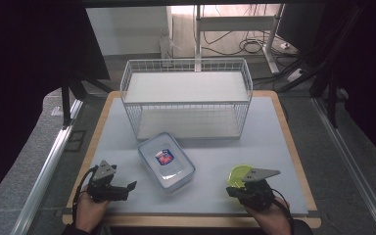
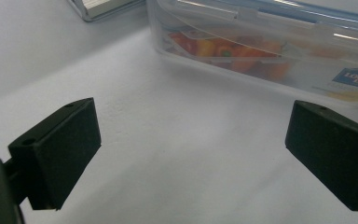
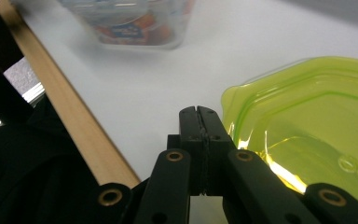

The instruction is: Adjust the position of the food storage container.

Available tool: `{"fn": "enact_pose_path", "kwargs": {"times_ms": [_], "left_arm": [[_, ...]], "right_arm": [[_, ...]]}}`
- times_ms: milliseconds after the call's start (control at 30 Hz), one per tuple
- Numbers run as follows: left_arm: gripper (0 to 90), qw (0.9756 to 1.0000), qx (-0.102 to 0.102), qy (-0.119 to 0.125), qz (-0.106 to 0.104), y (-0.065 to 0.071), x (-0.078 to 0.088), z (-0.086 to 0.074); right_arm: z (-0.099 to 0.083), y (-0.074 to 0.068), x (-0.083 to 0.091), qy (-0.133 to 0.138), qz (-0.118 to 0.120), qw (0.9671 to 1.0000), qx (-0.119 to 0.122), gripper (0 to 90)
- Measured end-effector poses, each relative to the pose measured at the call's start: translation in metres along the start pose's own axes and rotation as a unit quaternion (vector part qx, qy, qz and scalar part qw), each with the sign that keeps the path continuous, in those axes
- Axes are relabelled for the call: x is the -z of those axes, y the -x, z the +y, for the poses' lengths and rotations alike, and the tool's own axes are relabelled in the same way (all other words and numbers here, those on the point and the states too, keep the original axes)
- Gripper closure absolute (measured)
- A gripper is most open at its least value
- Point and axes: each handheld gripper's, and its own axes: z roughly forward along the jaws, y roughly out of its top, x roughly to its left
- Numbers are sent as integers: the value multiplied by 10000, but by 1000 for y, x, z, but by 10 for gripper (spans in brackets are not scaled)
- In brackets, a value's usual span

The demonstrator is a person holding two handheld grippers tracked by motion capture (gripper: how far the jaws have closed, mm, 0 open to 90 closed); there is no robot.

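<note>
Landmark: clear container (image 1: 166, 161) w/ blue label on lid, lying on the surface (image 1: 274, 127), just in front of the wire basket (image 1: 186, 98).
Contents: orange/red pieces visible through the container wall (image 2: 242, 51) in left gripper view.
Left tongs (image 1: 133, 185): left of container, near its front-left corner, not touching. Jaws spread wide, nothing between them; bare surface under the gap.
Right tongs (image 1: 231, 192): right of container, well apart from it. Jaws pressed together, nothing pinched.
Green dish (image 1: 240, 174): right of container, just beside right tongs; in right gripper view its rim (image 3: 307, 121) lies right next to the closed jaw tips. Contact: cannot tell.
Wire basket: white, two levels, directly behind container; blocks the way past its far side.
Obstructions: none btwn left tongs and container; open surface btwn container and green dish.
Surface edge: wooden rim (image 3: 74, 121) on the side of right tongs away from the dish.
</note>
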Motion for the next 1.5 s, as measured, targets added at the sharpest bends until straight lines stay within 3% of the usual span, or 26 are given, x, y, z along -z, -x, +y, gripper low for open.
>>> {"fn": "enact_pose_path", "kwargs": {"times_ms": [433, 667, 800, 1000, 1100, 1233, 1500], "left_arm": [[39, 9998, 22, 100, -150, 0, 1, 0], [17, 9993, 188, 130, -295, -3, 0, -1], [16, 9994, 159, 98, -303, -3, -1, 0], [23, 9996, 177, -13, -223, -3, -1, 3], [34, 9997, 172, 69, -139, -9, 1, 6], [135, 9996, 224, 180, 28, -23, 0, 13], [594, 9986, 373, 327, 180, -49, -10, 32]], "right_arm": [[-3, 27, 10, 145, -259, 9992, -274, 900], [-5, 44, 17, 236, -497, 9975, -440, 900], [-7, 53, 20, 290, -634, 9961, -549, 900], [-6, 48, 20, 284, -705, 9961, -441, 900], [-4, 43, 21, 339, -690, 9965, -325, 900], [-2, 37, 21, 383, -645, 9970, -211, 890], [3, 29, 17, 498, -547, 9971, -166, 874]]}}
